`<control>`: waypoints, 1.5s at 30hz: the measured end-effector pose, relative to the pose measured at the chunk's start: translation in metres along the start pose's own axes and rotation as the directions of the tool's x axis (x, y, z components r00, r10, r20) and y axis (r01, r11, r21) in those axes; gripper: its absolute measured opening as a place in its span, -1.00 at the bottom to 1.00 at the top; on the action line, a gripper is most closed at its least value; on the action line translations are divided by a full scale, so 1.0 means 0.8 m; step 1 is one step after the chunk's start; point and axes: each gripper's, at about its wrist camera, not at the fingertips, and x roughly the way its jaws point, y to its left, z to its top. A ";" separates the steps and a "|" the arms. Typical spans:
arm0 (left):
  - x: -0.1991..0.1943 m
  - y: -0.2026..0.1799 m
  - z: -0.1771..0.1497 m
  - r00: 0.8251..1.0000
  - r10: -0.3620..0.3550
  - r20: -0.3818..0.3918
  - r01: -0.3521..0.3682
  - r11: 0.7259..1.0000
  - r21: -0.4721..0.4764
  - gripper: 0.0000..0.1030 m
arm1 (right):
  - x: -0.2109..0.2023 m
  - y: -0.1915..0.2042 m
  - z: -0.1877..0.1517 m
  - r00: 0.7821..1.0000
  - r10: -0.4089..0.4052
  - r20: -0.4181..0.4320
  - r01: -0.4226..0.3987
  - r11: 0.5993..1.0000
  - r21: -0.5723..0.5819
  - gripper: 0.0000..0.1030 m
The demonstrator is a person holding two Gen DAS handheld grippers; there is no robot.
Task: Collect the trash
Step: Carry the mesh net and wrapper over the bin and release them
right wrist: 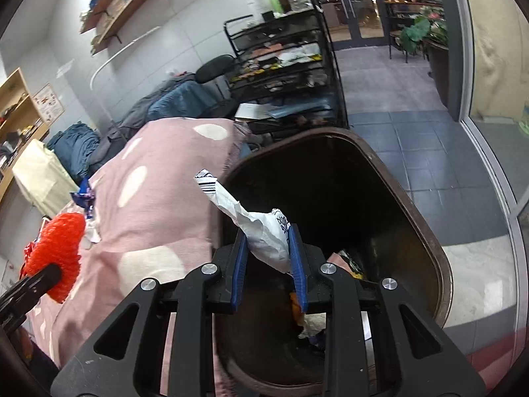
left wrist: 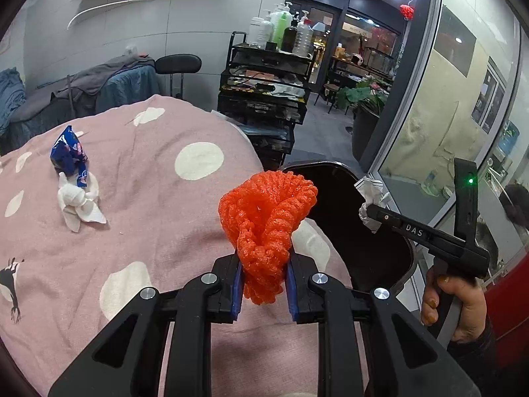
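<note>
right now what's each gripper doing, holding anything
left gripper: closed on the orange foam net.
right gripper: closed on the crumpled white wrapper, over the trash bin.

grey panelled wall (left wrist: 139, 26) w/ wooden shelves (right wrist: 132, 3); black wire cart (left wrist: 264, 76) of bottles; grey tiled floor (right wrist: 413, 145); glass doors (right wrist: 360, 10), ceiling spots lit.

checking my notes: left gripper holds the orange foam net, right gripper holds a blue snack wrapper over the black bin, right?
One thing is wrong: the right gripper holds a crumpled white paper wrapper, not a blue one, as the right wrist view shows. The left gripper does hold the orange foam net, and the white wrapper is over the black bin.
</note>
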 end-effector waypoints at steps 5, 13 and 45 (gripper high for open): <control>0.011 -0.014 0.001 1.000 -0.004 -0.018 0.004 1.000 0.025 -0.59 | 0.021 -0.020 -0.006 0.999 -0.024 -0.042 0.025 0.999 0.031 -0.50; 0.027 -0.037 0.004 0.999 -0.014 -0.044 0.017 0.998 0.061 -0.58 | 0.038 -0.041 -0.025 0.996 -0.041 -0.077 0.047 0.996 0.071 -0.12; 0.156 -0.139 0.041 0.968 0.060 -0.243 0.019 0.951 0.307 -0.50 | -0.062 -0.098 0.010 0.976 -0.158 0.152 0.132 0.977 0.168 0.41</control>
